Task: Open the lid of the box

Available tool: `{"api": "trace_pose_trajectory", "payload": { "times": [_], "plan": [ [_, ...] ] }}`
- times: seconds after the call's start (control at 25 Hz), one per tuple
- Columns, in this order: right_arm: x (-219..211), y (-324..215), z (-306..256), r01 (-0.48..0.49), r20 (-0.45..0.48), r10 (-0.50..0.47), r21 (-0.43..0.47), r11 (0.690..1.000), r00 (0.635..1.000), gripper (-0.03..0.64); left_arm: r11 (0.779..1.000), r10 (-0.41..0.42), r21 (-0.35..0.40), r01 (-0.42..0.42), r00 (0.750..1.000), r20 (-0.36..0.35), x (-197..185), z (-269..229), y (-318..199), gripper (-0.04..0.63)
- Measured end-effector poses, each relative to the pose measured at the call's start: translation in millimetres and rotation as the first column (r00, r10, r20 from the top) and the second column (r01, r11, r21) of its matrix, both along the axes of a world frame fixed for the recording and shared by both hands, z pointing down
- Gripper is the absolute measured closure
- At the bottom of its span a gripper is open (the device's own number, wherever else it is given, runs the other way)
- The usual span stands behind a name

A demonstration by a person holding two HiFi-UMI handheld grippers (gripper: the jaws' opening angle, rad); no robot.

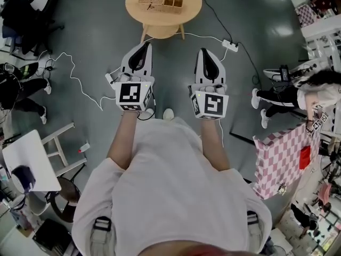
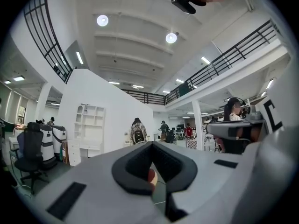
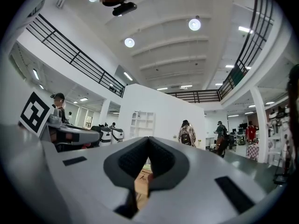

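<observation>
While the fingers of our left gripper (image 1: 144, 47) and right gripper (image 1: 204, 52) sit closed and empty, we judge the box (image 1: 171, 3) light, stiff; grip its lid (image 1: 151, 0) edge.

Illumination is bright and even in all views. Round ceiling lamps (image 2: 102, 20) high above the left hand-held gripper (image 2: 150, 149) and the right hand-held gripper (image 3: 148, 143) bloom slightly. Both gripper views show strong fisheye curvature and black vignetted corners. Each gripper's near body is soft, while the background beyond it is sharper. In the head view, the floor (image 1: 170, 73) ahead of both hand-held grippers carries faint shadows and pale reflections.
</observation>
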State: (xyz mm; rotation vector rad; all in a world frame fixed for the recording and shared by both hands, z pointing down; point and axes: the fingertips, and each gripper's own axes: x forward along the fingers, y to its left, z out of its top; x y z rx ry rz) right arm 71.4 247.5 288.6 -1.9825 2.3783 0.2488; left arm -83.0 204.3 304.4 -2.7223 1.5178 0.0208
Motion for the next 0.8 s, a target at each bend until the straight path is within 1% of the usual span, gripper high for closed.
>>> {"api": "trace_pose_trajectory", "payload": {
  "times": [0.2, 0.32, 0.44, 0.6, 0.8],
  "plan": [
    [13.0, -7.6, 7.0, 0.028, 0.015, -0.027, -0.004, 1.0, 1.0, 0.62, 1.0, -0.027, 0.003, 0.027, 1.0, 0.013, 8.8, 0.3, -6.6, 0.601],
    [19.6, -22.5, 11.2, 0.035, 0.018, -0.034, -0.012, 0.999, 0.999, 0.62, 0.999, -0.039, 0.009, 0.039, 0.999, 0.023, 12.7, -0.2, -17.4, 0.601],
    [25.0, -39.4, 16.9, 0.042, 0.017, -0.042, -0.028, 0.999, 0.999, 0.62, 0.999, -0.046, -0.003, 0.046, 0.999, 0.027, 17.5, 8.4, -34.2, 0.601],
    [31.3, -77.6, 22.4, 0.041, 0.006, -0.041, -0.036, 0.999, 0.999, 0.62, 0.999, -0.047, -0.006, 0.048, 0.998, 0.041, 24.4, 21.7, -72.7, 0.6],
    [33.3, -152.1, 28.2, 0.036, -0.016, -0.037, -0.043, 0.998, 0.999, 0.62, 0.999, -0.04, -0.001, 0.04, 0.999, 0.013, 27.6, 28.9, -147.8, 0.6]
  ]
}}
